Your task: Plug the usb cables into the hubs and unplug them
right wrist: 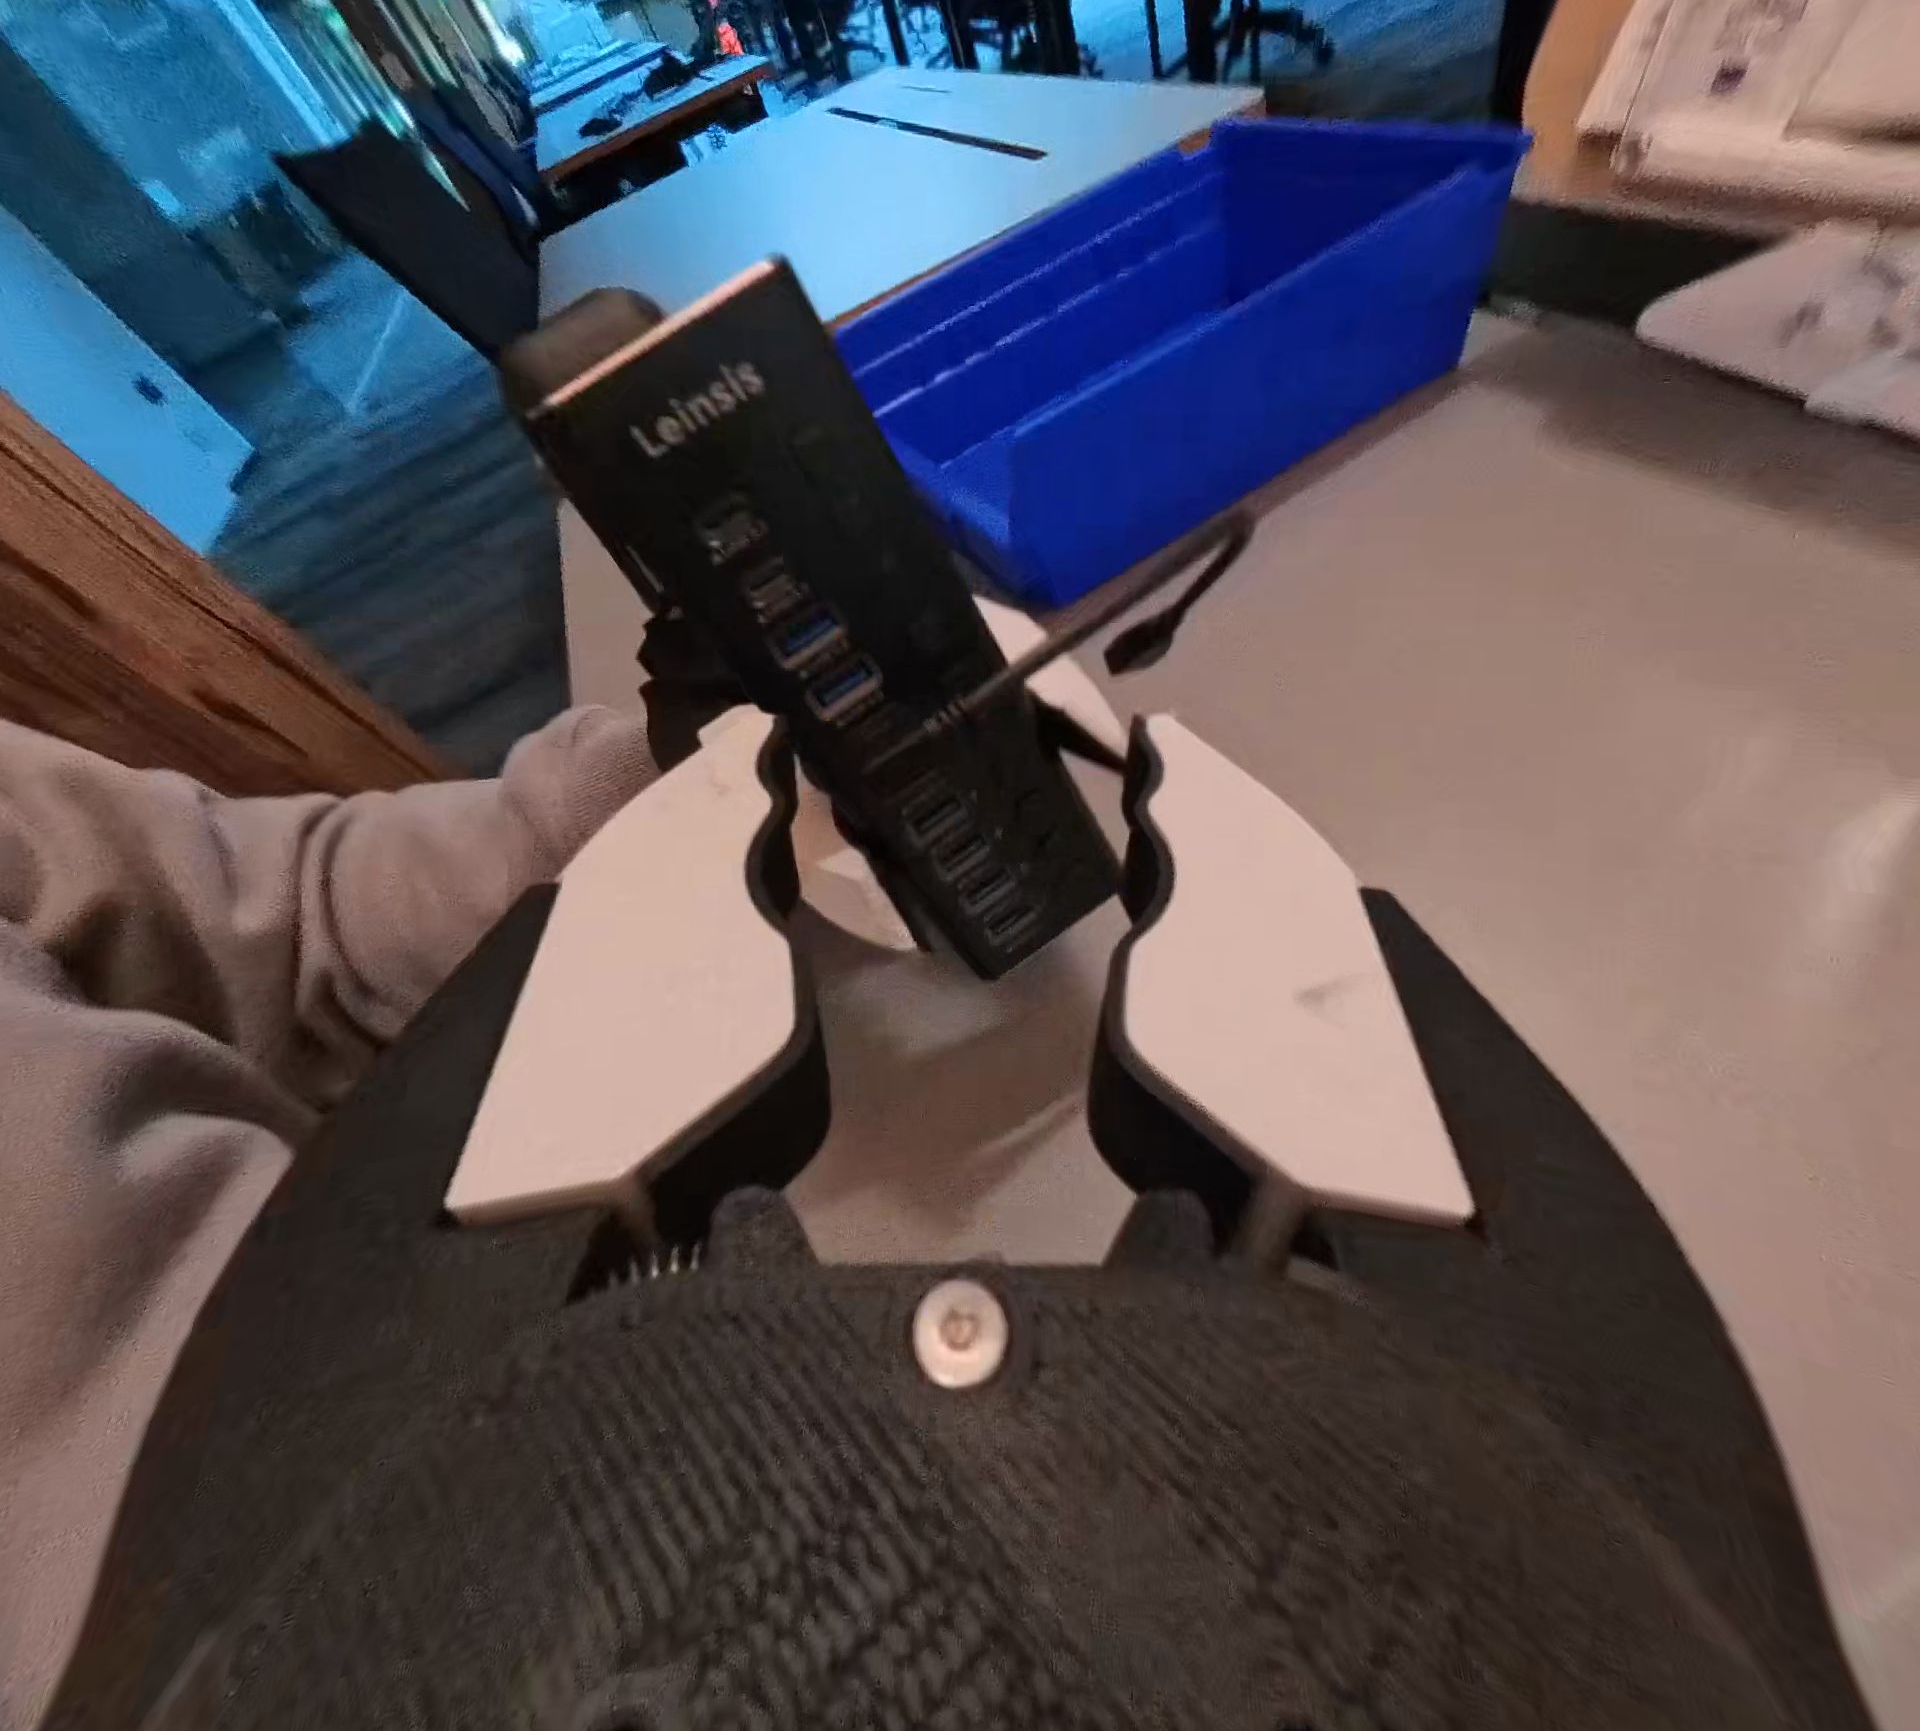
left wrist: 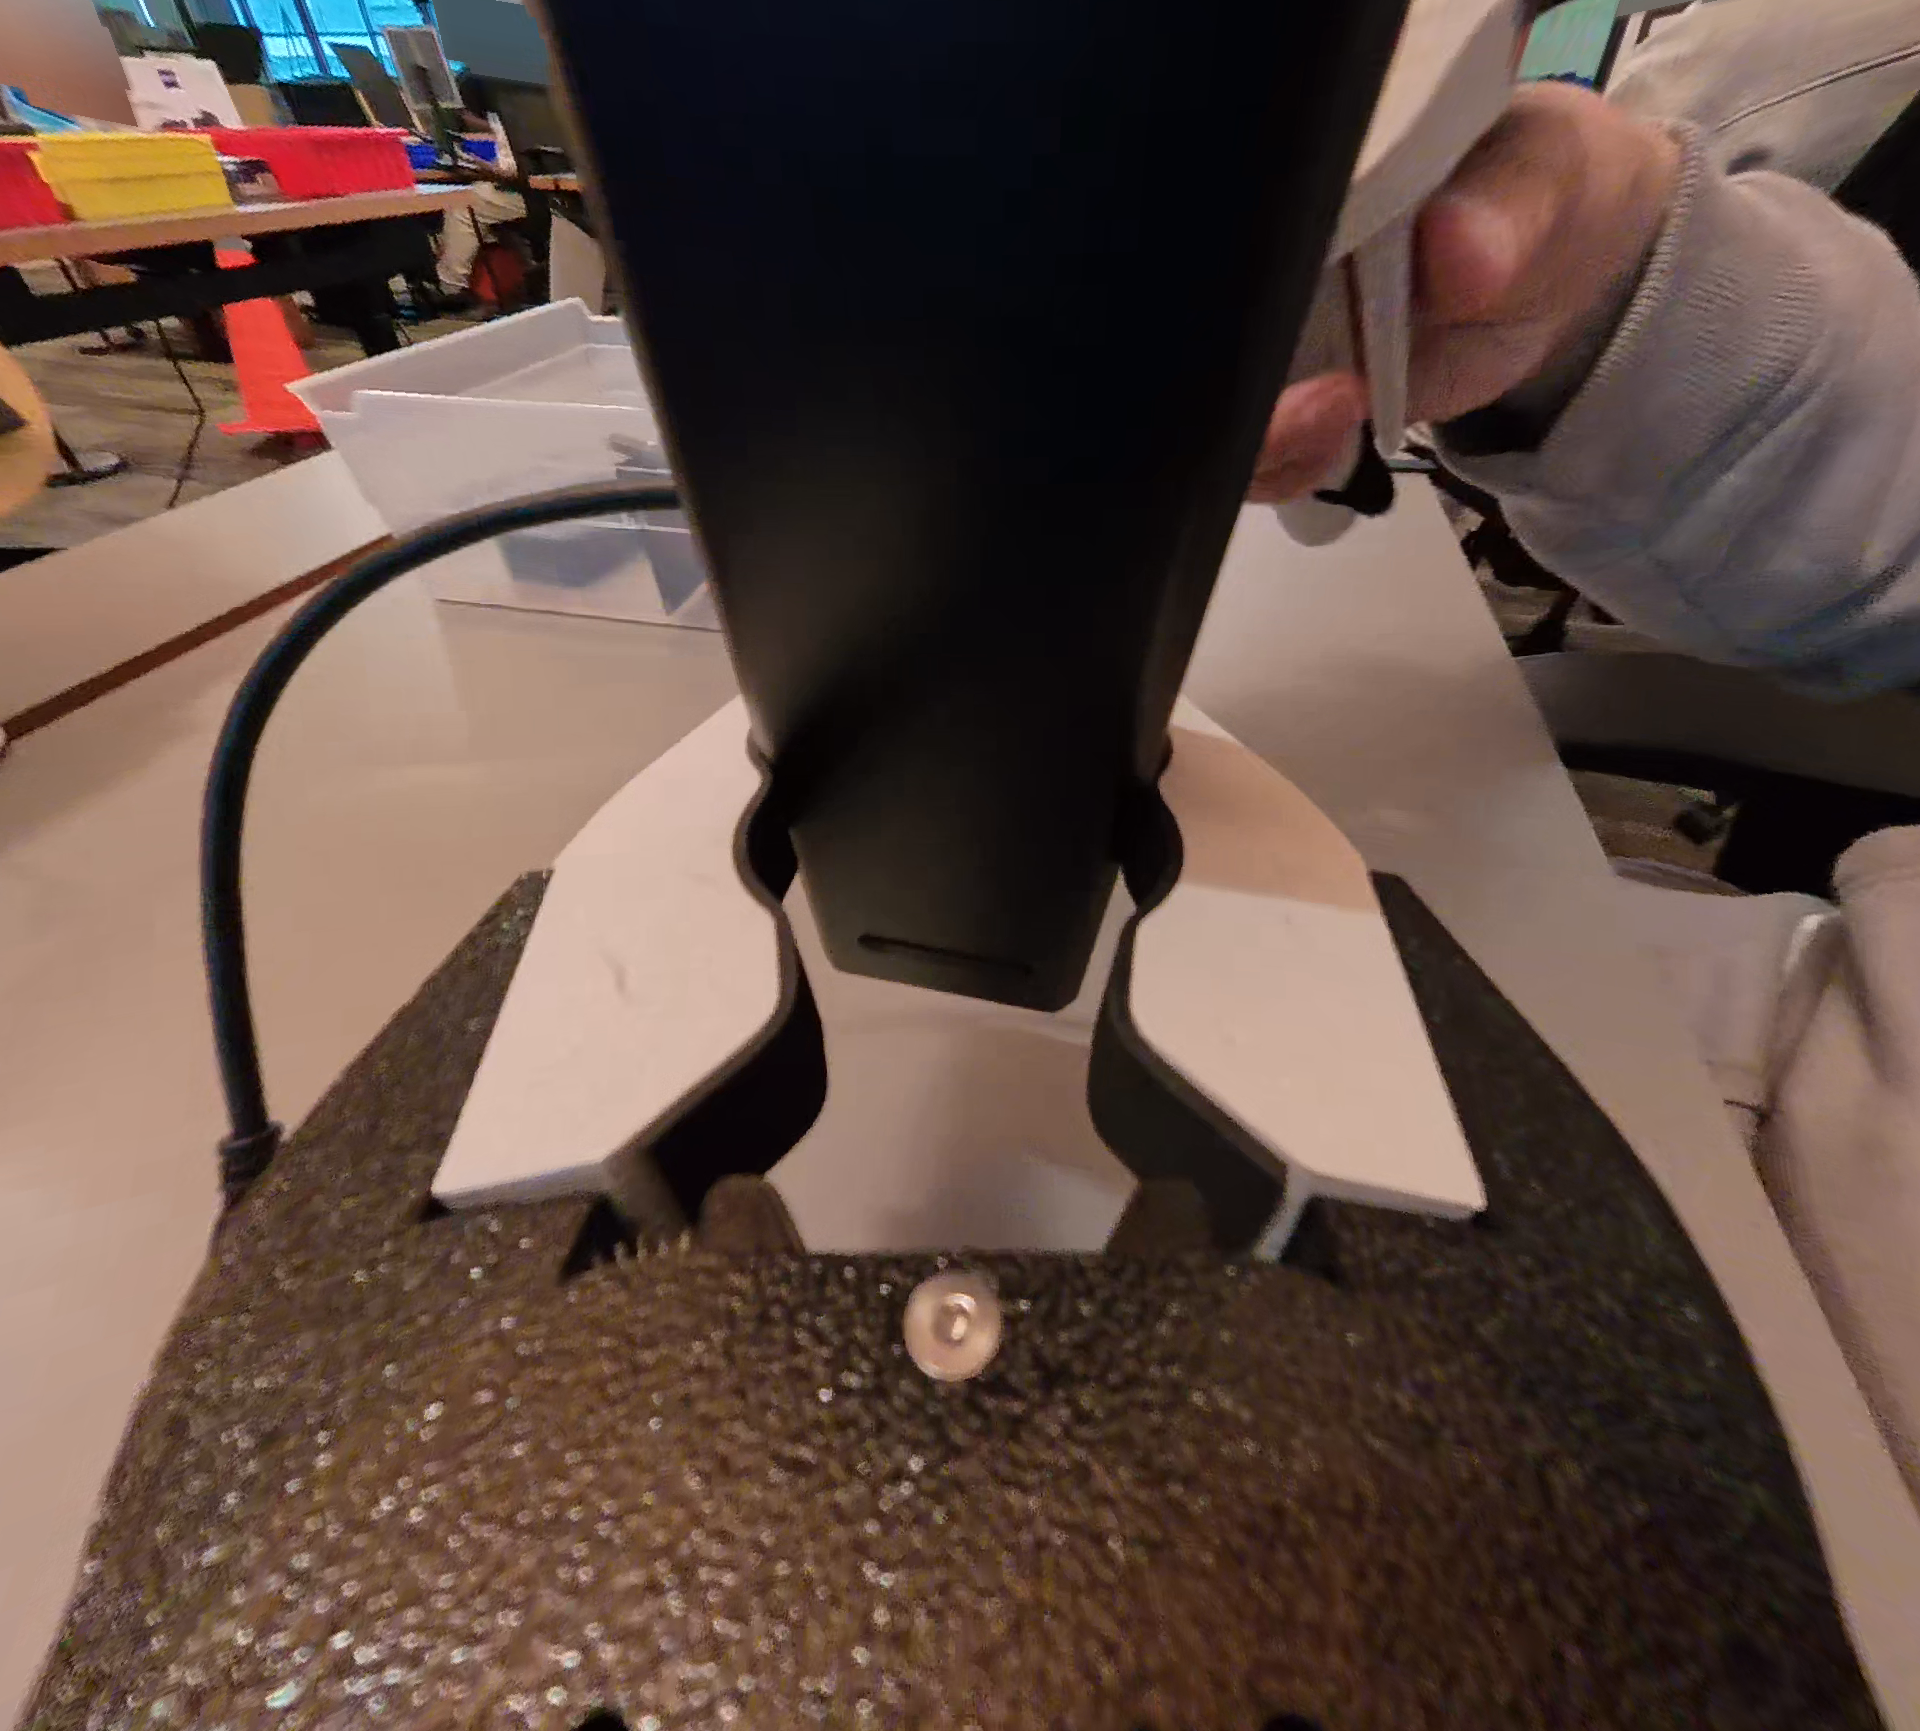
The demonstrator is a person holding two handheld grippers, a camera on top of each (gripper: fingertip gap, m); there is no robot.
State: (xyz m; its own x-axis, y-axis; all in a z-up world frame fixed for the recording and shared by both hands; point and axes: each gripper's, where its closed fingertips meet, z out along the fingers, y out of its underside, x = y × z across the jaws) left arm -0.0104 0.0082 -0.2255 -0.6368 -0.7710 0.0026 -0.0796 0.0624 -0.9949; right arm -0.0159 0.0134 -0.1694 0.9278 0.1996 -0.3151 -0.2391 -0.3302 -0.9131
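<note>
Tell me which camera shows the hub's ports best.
The right wrist view: the hub faces the camera there, tilted, with its row of ports and a thin cable at its side visible. The left wrist view shows only the hub's plain dark back, held in the left tool.

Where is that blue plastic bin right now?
In the right wrist view, the blue plastic bin sits on the grey table, up and right of centre, just behind the upright black USB hub with the thin black cable.
</note>
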